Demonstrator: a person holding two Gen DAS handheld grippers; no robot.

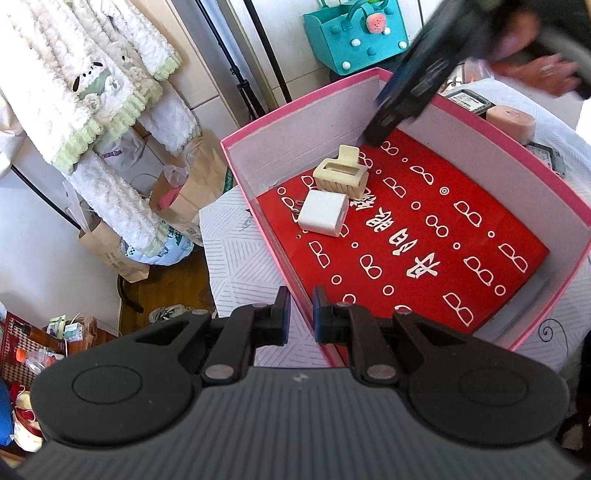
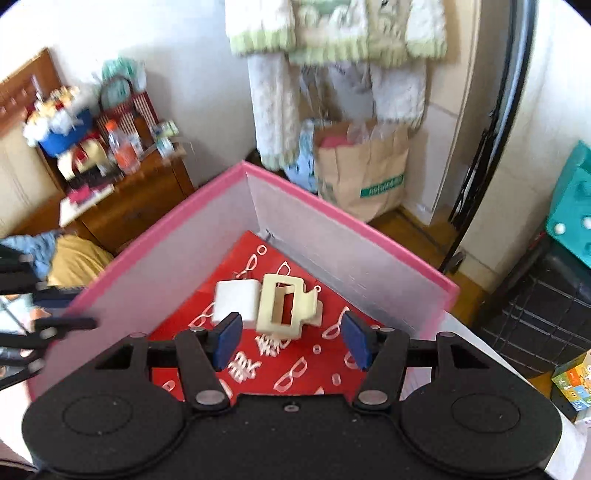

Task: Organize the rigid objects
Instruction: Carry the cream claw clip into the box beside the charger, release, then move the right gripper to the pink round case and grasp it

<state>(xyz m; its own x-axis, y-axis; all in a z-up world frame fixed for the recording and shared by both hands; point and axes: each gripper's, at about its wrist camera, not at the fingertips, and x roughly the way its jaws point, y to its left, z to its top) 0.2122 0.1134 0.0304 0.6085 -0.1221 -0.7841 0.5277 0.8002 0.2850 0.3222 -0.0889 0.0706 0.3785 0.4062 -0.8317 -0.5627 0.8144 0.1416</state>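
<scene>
A pink box [image 1: 258,206] with a red patterned floor holds a cream hair claw clip [image 1: 341,173] and a white charger cube [image 1: 323,212], touching each other near its far corner. Both show in the right wrist view: the clip [image 2: 286,306] and the cube [image 2: 234,302] inside the box [image 2: 351,229]. My left gripper [image 1: 300,314] is nearly shut on the box's near pink wall. My right gripper [image 2: 291,338] is open and empty just above the clip, inside the box. It shows blurred in the left wrist view [image 1: 380,125].
A white patterned cloth [image 1: 240,266] covers the table. A pink round case [image 1: 511,123] and dark flat items [image 1: 469,99] lie beyond the box. A teal bag [image 1: 354,33], paper bags [image 2: 362,173] and a wooden cabinet [image 2: 136,199] stand around.
</scene>
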